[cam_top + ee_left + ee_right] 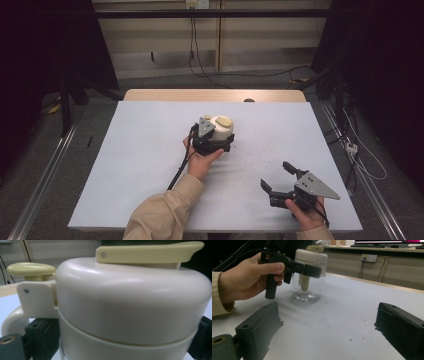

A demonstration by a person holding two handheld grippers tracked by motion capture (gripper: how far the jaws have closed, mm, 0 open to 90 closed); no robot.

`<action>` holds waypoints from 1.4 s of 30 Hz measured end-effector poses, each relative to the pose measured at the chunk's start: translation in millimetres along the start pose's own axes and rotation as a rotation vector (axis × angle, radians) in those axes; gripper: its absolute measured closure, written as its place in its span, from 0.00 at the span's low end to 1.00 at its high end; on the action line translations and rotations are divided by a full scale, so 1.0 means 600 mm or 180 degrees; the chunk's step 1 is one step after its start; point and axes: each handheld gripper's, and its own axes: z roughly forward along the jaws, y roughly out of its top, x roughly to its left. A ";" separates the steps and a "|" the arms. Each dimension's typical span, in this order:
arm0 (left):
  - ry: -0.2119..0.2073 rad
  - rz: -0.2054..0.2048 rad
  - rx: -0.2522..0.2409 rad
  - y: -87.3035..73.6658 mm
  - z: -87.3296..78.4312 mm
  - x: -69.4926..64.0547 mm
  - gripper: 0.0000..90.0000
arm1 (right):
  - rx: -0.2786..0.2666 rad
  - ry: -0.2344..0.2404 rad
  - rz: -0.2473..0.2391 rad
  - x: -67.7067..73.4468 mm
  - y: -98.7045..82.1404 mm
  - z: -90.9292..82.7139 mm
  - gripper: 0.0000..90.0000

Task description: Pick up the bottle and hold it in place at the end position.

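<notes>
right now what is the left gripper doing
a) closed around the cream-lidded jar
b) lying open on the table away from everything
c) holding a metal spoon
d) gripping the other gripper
a: the left gripper has its jaws on either side of the jar, just under the cream lid, while the right gripper sits open and apart on the table.

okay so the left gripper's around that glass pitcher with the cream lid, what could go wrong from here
1. The left gripper sits high on the pitcher, at the seam below the cream lid; lifting could pop the lid off or let the smooth glass slip.
2. The right gripper is open and apart, so nothing steadies the base.
</notes>
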 end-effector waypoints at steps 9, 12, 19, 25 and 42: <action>0.0008 -0.0030 -0.0002 0.011 0.007 0.000 0.06 | -0.0007 0.0016 -0.0004 0.001 0.001 0.001 0.05; -0.0004 0.0017 0.0024 0.014 0.011 -0.004 0.07 | 0.0002 0.0026 -0.0009 0.000 0.000 0.001 0.05; 0.0000 -0.0023 0.0033 0.009 0.020 -0.001 0.07 | -0.0003 0.0034 -0.0019 0.001 0.001 0.001 0.05; -0.0023 -0.0032 0.0015 0.007 0.019 0.000 0.07 | 0.0002 0.0058 -0.0006 0.000 0.000 0.003 0.05; -0.0122 -0.0036 0.0006 -0.009 0.004 0.008 0.06 | 0.0094 0.0160 0.0002 0.003 0.002 0.017 0.04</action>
